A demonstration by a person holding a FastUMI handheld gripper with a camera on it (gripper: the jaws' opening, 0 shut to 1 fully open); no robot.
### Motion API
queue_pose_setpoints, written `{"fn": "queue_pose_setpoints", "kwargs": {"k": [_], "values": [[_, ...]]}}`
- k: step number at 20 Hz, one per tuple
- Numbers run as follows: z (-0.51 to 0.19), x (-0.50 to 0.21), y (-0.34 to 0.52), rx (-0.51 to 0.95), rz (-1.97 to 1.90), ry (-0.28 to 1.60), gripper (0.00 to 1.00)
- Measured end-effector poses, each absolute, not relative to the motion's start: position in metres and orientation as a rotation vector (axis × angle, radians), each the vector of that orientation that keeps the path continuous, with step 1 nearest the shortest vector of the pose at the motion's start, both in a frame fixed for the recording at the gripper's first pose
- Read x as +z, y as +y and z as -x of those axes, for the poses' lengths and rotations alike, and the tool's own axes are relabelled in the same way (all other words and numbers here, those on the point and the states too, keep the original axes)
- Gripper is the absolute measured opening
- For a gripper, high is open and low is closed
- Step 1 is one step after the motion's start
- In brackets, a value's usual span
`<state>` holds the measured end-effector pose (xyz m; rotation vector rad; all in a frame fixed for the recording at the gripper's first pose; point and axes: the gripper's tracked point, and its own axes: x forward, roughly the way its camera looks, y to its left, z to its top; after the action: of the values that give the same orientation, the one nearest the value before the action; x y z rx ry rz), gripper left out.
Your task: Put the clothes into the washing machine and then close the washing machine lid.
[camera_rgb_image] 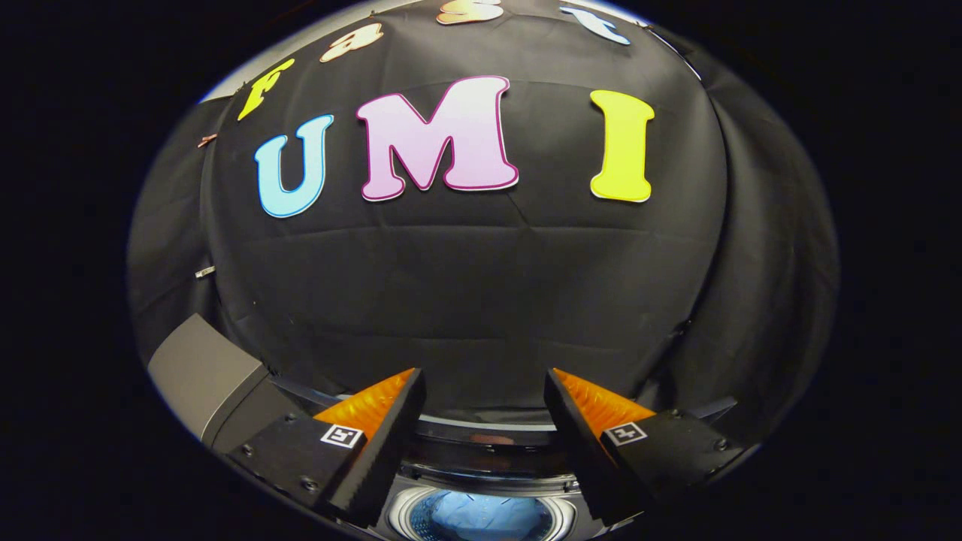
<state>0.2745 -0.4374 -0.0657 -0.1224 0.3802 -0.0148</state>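
**Gripper empty above open washer – lid next**

The gripper (485,391) sits wide open, nothing btwn its fingers (376,409), held high over the washing machine (481,481) and facing the booth wall. Just below and btwn the fingers, the drum opening shows bluish cloth – prob. the clothes (481,518), already inside as far as I can judge. The lid isn't clearly identifiable; a grey panel (203,372) stands near left, poss. the raised lid, can't confirm. To do it well: locate lid edge first, approach w/ fingers spread, push or grip near its free edge, lower slowly so it seats flat w/o trapping cloth.
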Motion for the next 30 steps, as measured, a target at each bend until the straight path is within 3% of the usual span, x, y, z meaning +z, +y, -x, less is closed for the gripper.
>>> {"fn": "queue_pose_setpoints", "kwargs": {"k": [30], "values": [[-0.186,-0.072,-0.431,-0.109,0.176,0.332,1.0]]}}
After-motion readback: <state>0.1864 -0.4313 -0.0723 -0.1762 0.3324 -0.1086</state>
